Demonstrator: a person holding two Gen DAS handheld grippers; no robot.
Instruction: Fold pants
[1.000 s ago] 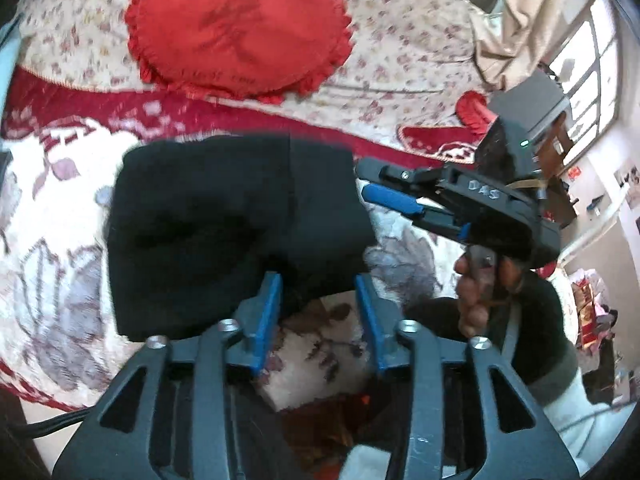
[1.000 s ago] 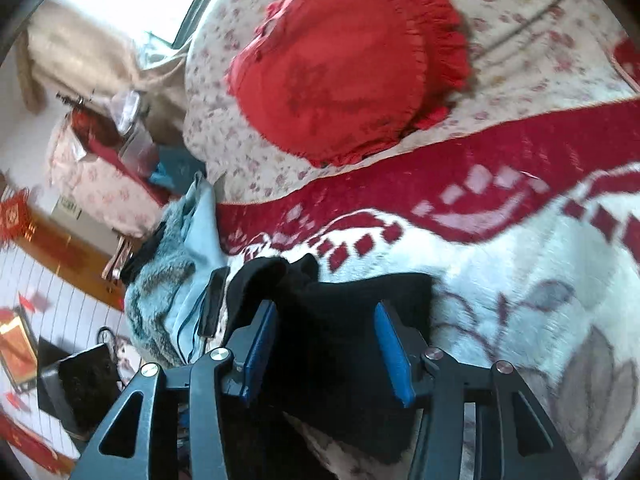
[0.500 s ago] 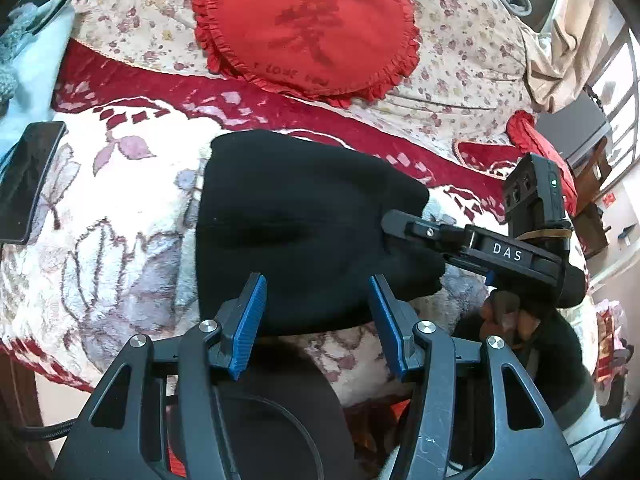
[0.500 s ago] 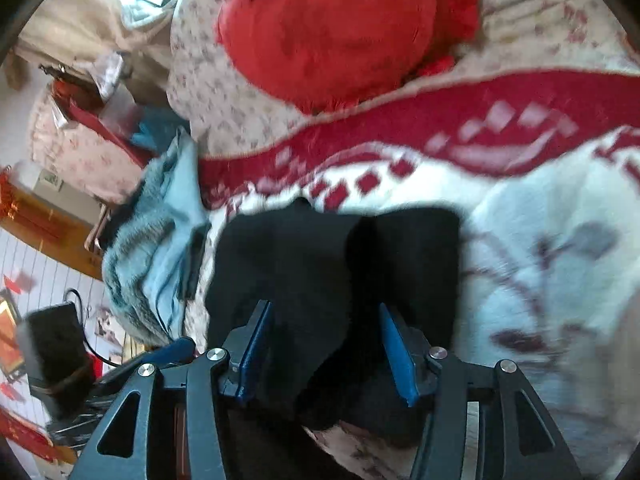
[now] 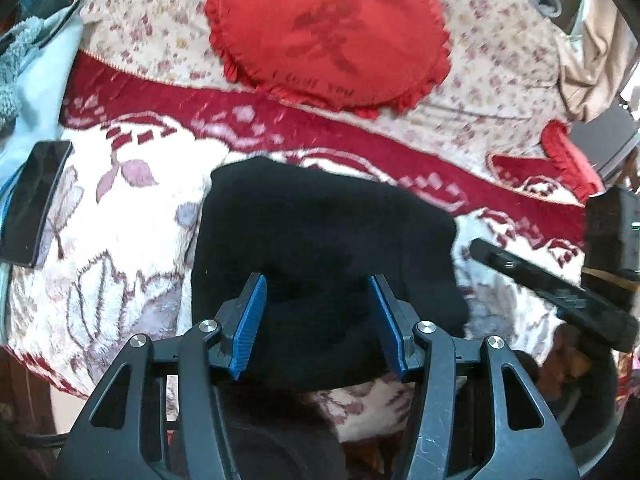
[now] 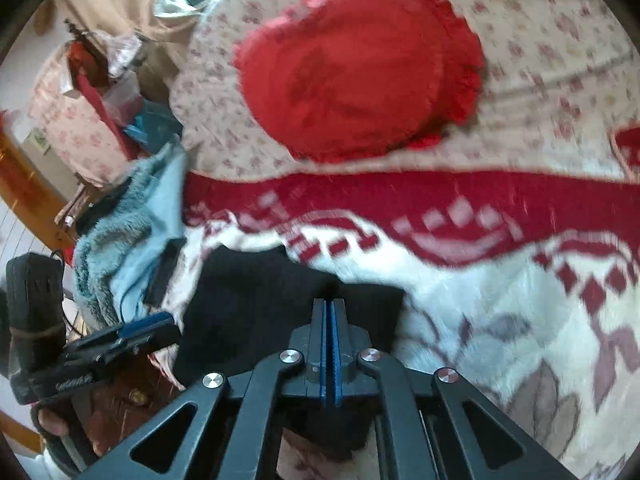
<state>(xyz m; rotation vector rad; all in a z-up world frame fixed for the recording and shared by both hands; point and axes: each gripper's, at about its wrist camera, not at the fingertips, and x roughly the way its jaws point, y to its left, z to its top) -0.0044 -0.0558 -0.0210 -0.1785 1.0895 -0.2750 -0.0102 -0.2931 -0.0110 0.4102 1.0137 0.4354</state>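
Note:
The black pants [image 5: 320, 248] lie folded into a compact bundle on the red and white floral blanket [image 5: 120, 216]. My left gripper [image 5: 318, 292] is open, its blue pads either side of the bundle's near edge, holding nothing. In the right wrist view the pants [image 6: 256, 296] lie just ahead of my right gripper [image 6: 329, 312], whose blue pads are pressed together with nothing visible between them. The right gripper also shows at the right of the left wrist view [image 5: 552, 288], off the bundle's right side.
A red round frilled cushion [image 5: 328, 36] lies on the floral quilt behind the pants. A black phone [image 5: 34, 200] lies at the left beside a light blue fleece [image 6: 120, 248]. A second red cushion [image 5: 560, 164] sits at the right. Room clutter stands beyond the bed's edge.
The right gripper has shut and pulled away from the bundle to its right side. The left gripper has moved forward over the bundle's near edge and stays open.

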